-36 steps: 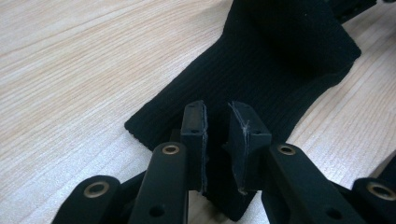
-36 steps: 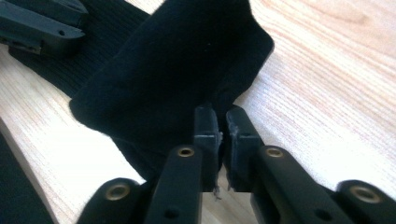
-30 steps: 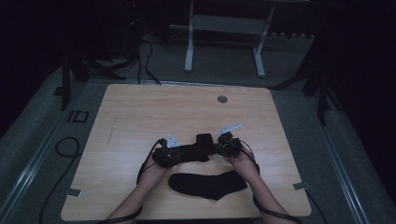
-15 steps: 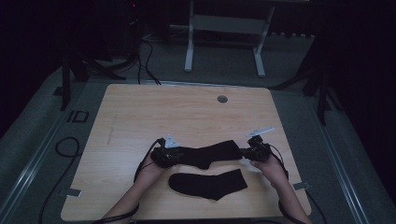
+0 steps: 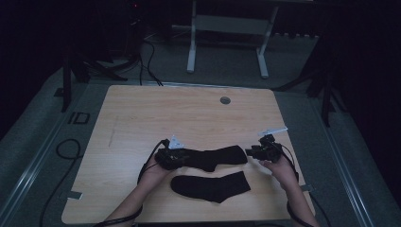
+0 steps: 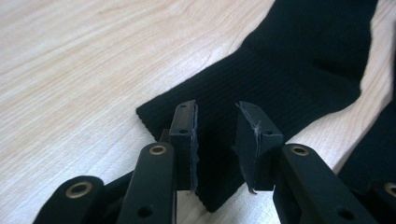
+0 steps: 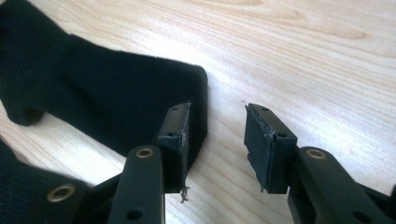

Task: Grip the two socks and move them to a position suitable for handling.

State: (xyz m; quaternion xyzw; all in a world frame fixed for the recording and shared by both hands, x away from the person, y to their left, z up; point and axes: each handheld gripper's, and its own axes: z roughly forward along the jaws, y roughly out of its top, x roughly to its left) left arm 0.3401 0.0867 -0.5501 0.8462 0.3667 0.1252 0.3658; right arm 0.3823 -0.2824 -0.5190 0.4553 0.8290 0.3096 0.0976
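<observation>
Now laid flat on bench [image 5: 142, 113]: upper sock [image 5: 213, 157], both grippers' fingers [image 7: 175, 140] just opening off it, empty; second sock [image 5: 210, 186] unmatched below.

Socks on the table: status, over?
Left gripper and right gripper both just opened, pads clear. Far sock stretched flat between them, released; near sock lies apart, closer to the person. Nothing in the way.

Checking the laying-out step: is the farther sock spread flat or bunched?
Spread flat: the farther sock lies stretched full length on the table, no folds visible.
</observation>
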